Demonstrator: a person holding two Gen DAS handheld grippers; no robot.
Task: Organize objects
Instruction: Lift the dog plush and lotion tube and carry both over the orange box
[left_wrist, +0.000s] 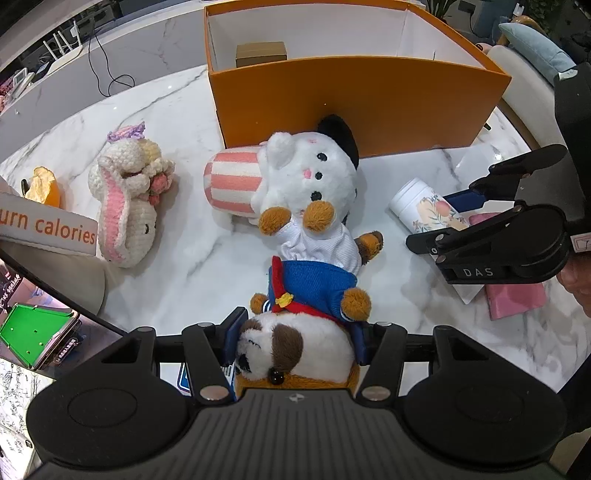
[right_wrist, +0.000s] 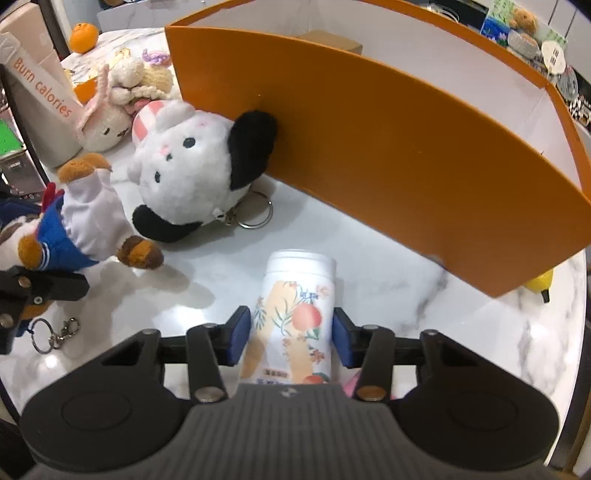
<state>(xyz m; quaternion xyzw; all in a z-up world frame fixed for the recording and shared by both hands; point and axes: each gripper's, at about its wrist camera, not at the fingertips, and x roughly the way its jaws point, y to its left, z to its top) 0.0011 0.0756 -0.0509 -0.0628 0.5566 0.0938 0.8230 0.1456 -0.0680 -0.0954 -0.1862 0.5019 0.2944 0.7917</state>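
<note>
- The left gripper (left_wrist: 297, 341) is clamped on a plush dog (left_wrist: 295, 350) in blue, just above the marble tabletop (left_wrist: 184, 122).
- The right gripper (right_wrist: 291, 336) straddles a floral can (right_wrist: 295, 314) — its pads look barely clear, grip loosened — near the orange box (right_wrist: 369, 147).

Box (left_wrist: 48, 225) at your nine o'clock: "urn calories" in orange; right view shows "Burn calories".
Right tongs (left_wrist: 461, 218) at three o'clock: "DAS".
</note>
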